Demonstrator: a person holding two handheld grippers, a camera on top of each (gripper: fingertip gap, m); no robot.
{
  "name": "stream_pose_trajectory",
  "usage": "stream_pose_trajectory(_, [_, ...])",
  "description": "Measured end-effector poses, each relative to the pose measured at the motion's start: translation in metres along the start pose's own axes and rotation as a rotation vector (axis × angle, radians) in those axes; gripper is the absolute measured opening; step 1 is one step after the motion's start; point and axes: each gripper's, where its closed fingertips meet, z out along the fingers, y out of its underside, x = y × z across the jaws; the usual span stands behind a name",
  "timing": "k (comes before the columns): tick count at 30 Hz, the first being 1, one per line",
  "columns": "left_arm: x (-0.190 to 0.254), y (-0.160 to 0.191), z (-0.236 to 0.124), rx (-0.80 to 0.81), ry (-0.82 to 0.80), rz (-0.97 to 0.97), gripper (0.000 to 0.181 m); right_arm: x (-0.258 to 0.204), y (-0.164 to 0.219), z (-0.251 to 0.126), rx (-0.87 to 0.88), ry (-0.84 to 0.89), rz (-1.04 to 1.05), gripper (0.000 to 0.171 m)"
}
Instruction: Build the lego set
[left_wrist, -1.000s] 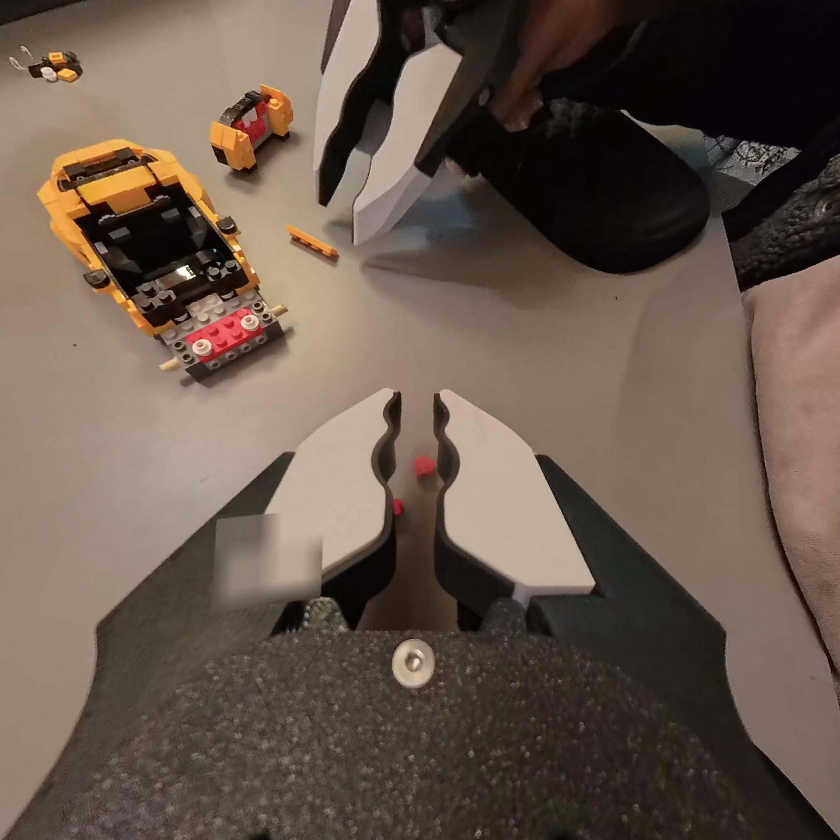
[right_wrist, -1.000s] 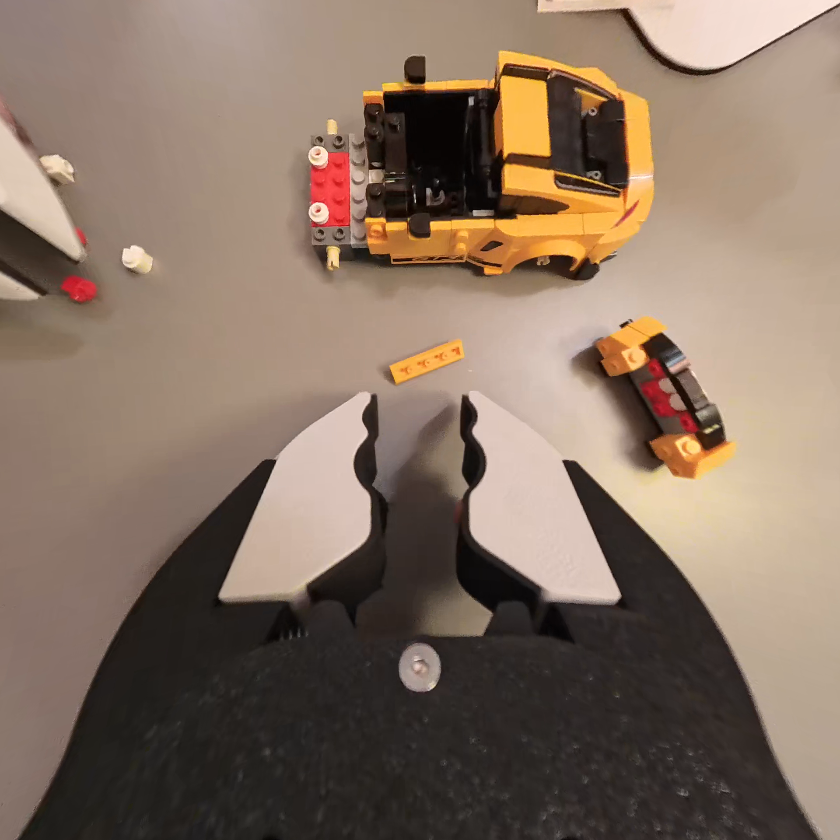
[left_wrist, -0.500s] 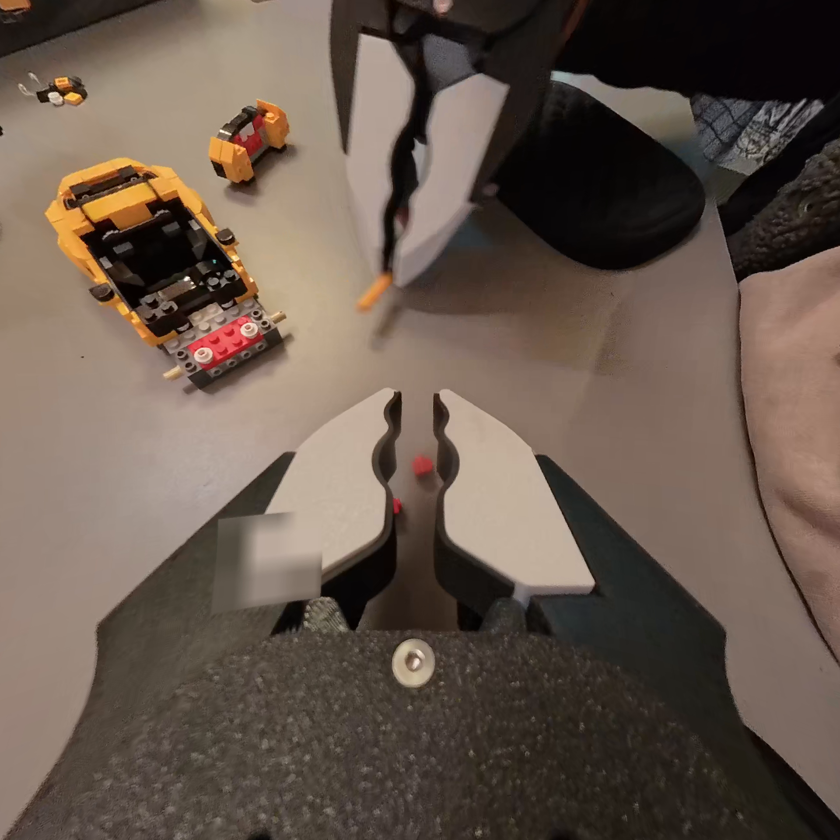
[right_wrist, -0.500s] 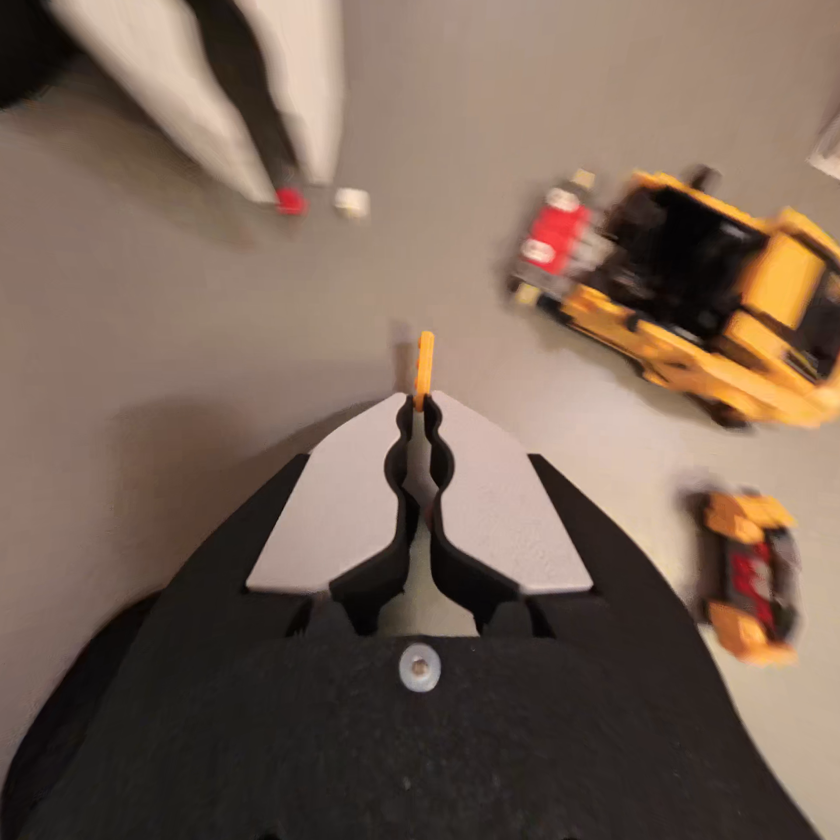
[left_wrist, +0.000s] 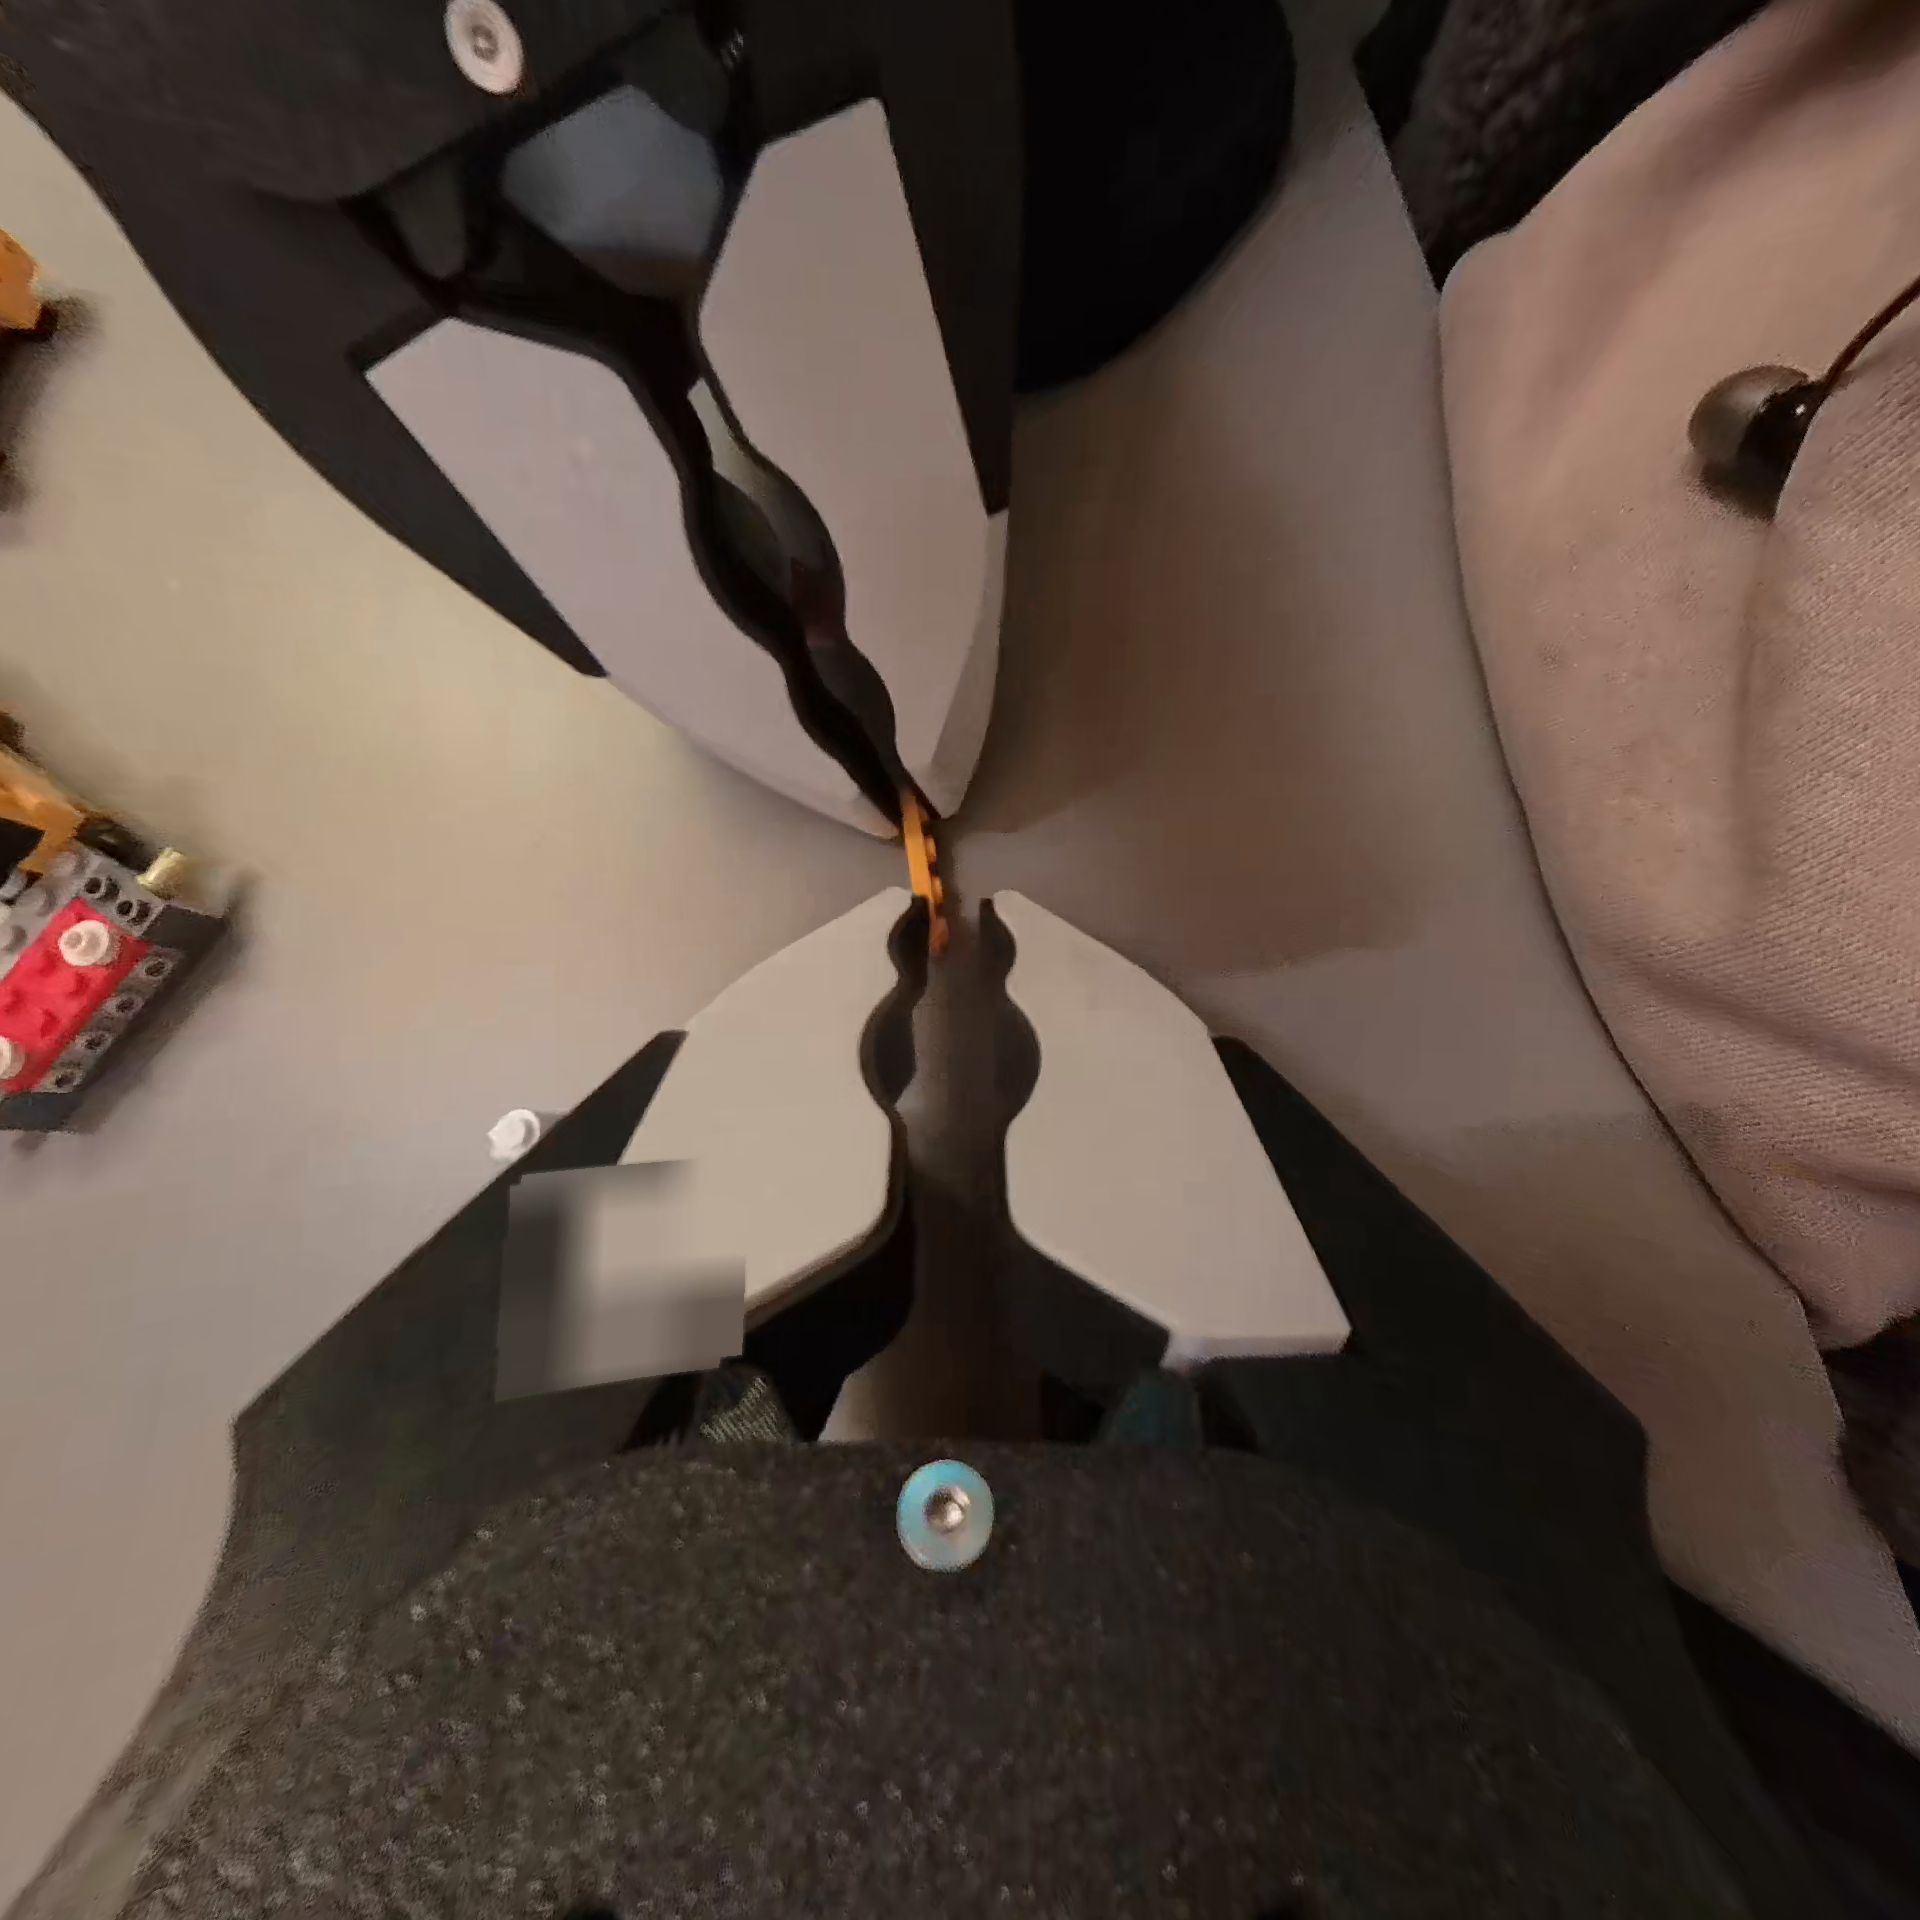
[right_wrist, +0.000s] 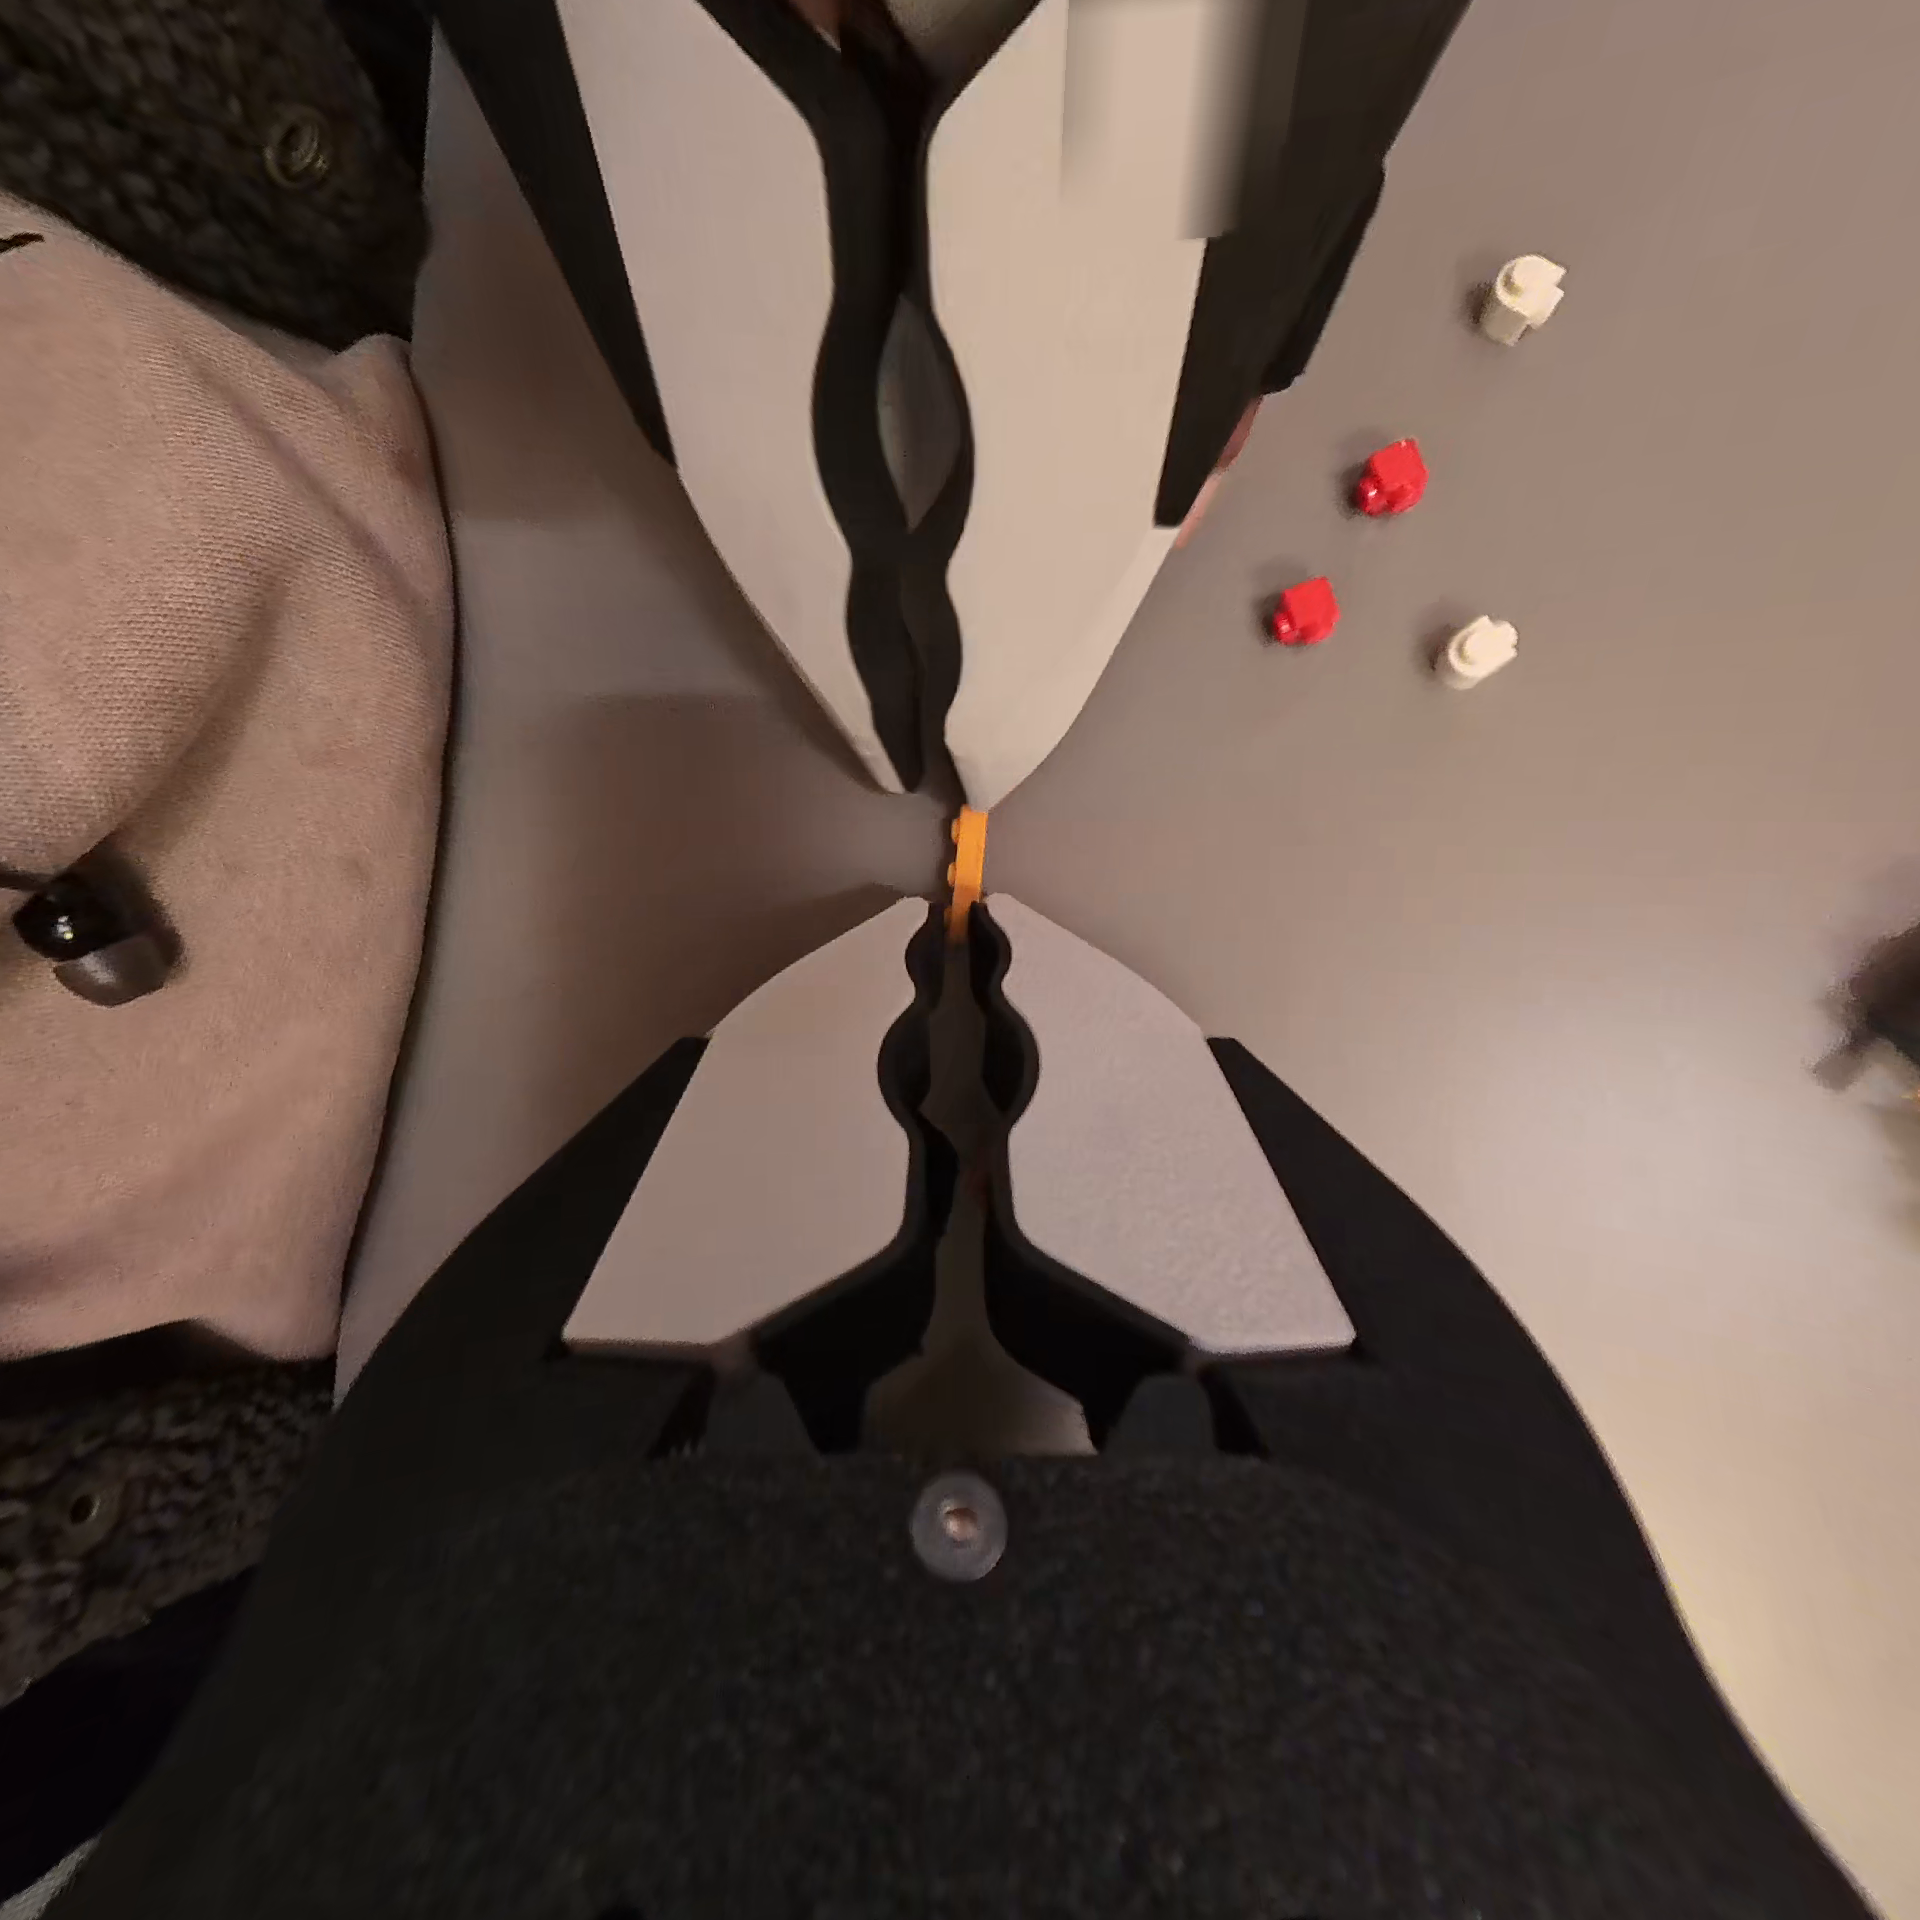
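My right gripper is shut on one end of a thin orange plate and holds it edge-on above the grey table. It also shows in the left wrist view, coming down from the top with the plate. My left gripper faces it tip to tip, jaws a narrow gap apart. The plate's free end reaches between its tips, against the left finger. The left gripper shows at the top of the right wrist view. The orange car's rear with a red plate lies at the far left.
Two small red pieces and two small white pieces lie on the table to the right of the grippers. Another white piece lies by my left gripper. A person's beige garment with a black cord toggle is close by. My two grippers' fingertips are within a few centimetres of each other.
My right gripper closed on the orange plate, lifted it off the table and swung it over to my left gripper. The left gripper came up to meet it; its jaw gap looks unchanged.
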Motion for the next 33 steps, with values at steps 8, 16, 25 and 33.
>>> stream_pose_trajectory(8, [-0.009, 0.006, -0.005, -0.020, -0.051, -0.031, 0.006, 0.004, -0.005, 0.000, 0.043, 0.010, -0.001, 0.005])
stream_pose_trajectory(16, [-0.008, 0.010, -0.002, -0.039, -0.036, -0.040, 0.009, 0.002, -0.005, 0.002, 0.024, 0.019, -0.031, 0.005])
stream_pose_trajectory(25, [-0.006, 0.012, -0.003, -0.043, -0.031, -0.051, 0.005, 0.005, -0.006, 0.002, 0.013, 0.059, -0.044, 0.005])
stream_pose_trajectory(33, [-0.005, 0.015, -0.005, -0.052, -0.026, -0.054, 0.005, 0.010, -0.006, -0.009, 0.070, 0.112, -0.030, 0.008])
